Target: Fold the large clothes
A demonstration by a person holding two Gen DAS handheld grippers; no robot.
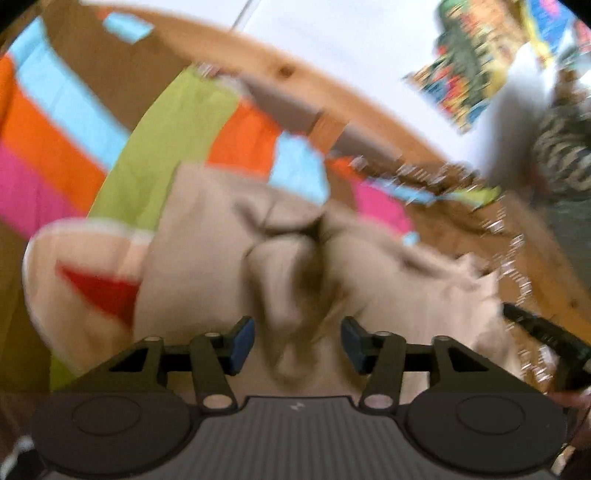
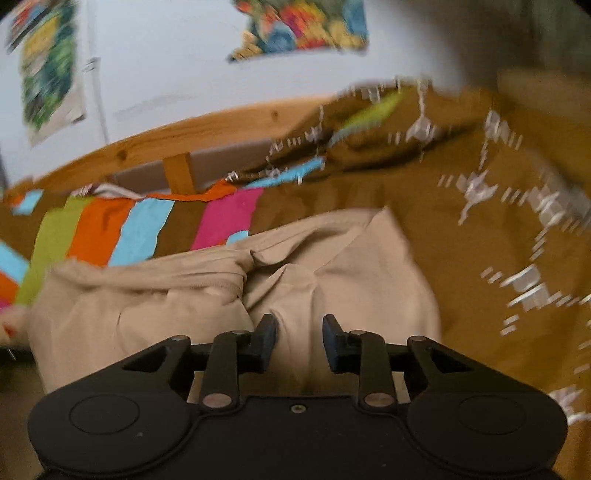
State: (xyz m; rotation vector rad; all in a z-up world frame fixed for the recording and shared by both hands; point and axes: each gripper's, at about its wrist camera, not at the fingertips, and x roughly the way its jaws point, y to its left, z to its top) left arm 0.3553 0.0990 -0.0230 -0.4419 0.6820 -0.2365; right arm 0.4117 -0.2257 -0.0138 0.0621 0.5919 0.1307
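A beige garment (image 1: 236, 258) lies bunched on a brown bedspread with coloured stripes; it also shows in the right wrist view (image 2: 155, 295). My left gripper (image 1: 297, 345) is open just above a raised fold of the beige cloth, which sits between the fingers without being pinched. A part with a red triangle (image 1: 99, 291) lies to its left. My right gripper (image 2: 299, 343) is open over the garment's right part, with cloth between the fingers. Both views are blurred by motion.
The striped bedspread (image 2: 144, 229) covers the bed. A wooden bed frame (image 2: 177, 133) runs along the back under a white wall with colourful posters (image 2: 303, 26). A black object (image 1: 546, 339) shows at the right edge of the left wrist view.
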